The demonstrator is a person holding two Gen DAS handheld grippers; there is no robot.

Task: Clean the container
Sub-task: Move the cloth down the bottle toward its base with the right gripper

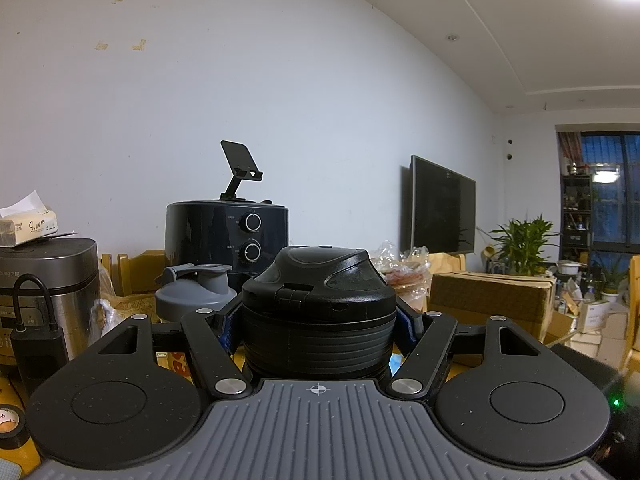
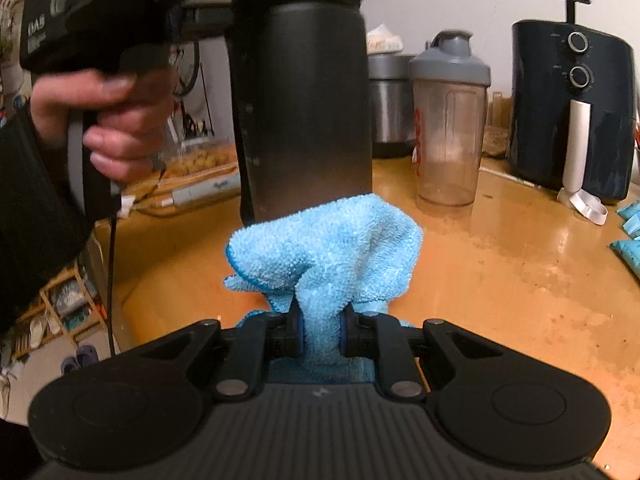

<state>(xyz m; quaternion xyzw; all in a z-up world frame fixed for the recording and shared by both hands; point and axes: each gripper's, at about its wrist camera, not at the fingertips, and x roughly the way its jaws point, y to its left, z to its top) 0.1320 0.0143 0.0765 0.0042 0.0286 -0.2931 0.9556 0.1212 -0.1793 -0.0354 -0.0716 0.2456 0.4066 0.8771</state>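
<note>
Grippers both busy: right gripper (image 2: pixel 320 338) is clamped on a bunched blue microfibre cloth (image 2: pixel 326 246), pinched at its waist w/ the fluffy end fanned out ahead of the jaws; left gripper (image 1: pixel 318 330) is closed round the ribbed collar of a black bottle (image 1: pixel 318 300), just under its flip-top lid. From the right wrist view, that bottle (image 2: pixel 302 112) hangs upright, held clear above the orange-brown table (image 2: pixel 500 280), its smooth dark body straight ahead; the cloth's top edge meets or just overlaps its lower end (actual contact can't be told). A person's hand (image 2: pixel 108 124) grips the left tool's handle at left. Further out: a clear shaker w/ grey lid (image 2: pixel 450 120), a dark air fryer (image 2: pixel 572 108), a steel cooker (image 2: pixel 390 104) behind. Handling, as a judgement: bottle looks rigid and smooth-walled, prob. slippery if wet, so the ribbed neck is the sound place to hold; weight can't be told, contents hidden. Cloth is soft, limp, light; pinch it mid-bunch so a pad of fabric leads.
</note>
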